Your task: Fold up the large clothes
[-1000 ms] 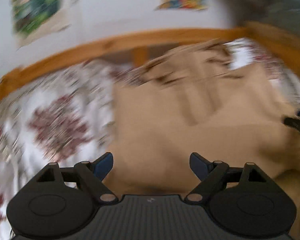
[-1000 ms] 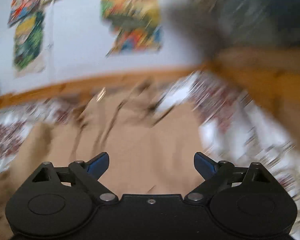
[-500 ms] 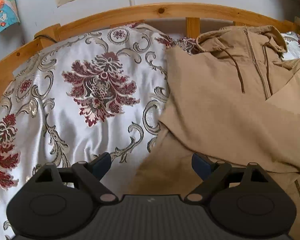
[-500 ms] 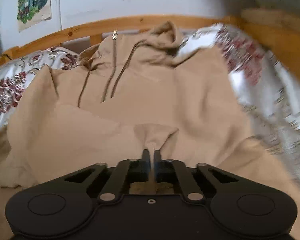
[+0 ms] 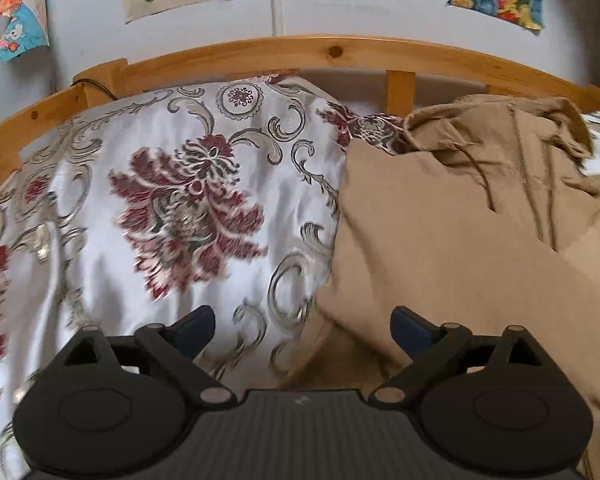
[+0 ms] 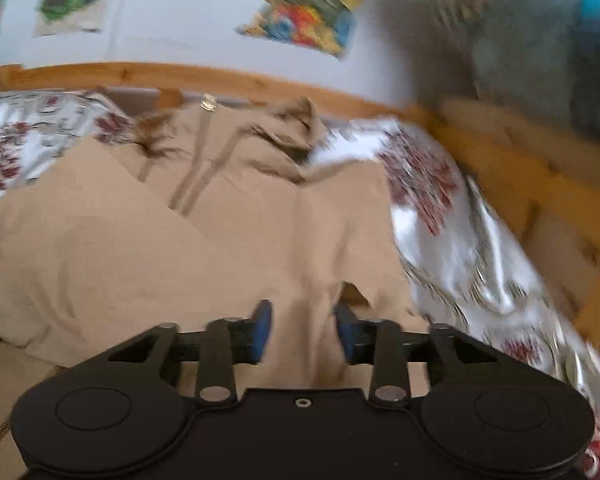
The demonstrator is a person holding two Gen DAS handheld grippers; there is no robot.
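The left gripper (image 5: pixel 302 326) points downward, its jaws wide and opening, nothing between them. The right gripper (image 6: pixel 303 330) also tilts down, jaws half apart and opening, with cloth between the pads.

A tan cotton zip-front hoodie (image 5: pixel 480 232) with drawstrings lies flat across the frame's right half, hood uppermost.

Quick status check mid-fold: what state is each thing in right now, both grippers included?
Hoodie: spread on the bed, front up, sleeves folded in across the chest, zipper closed.
Left gripper: jaws opening wide, nothing gripped, over the hoodie's edge.
Right gripper: jaws opening, a ridge of hoodie fabric between the fingers, not pinched.
Bedspread: spread over the bed, lightly wrinkled.
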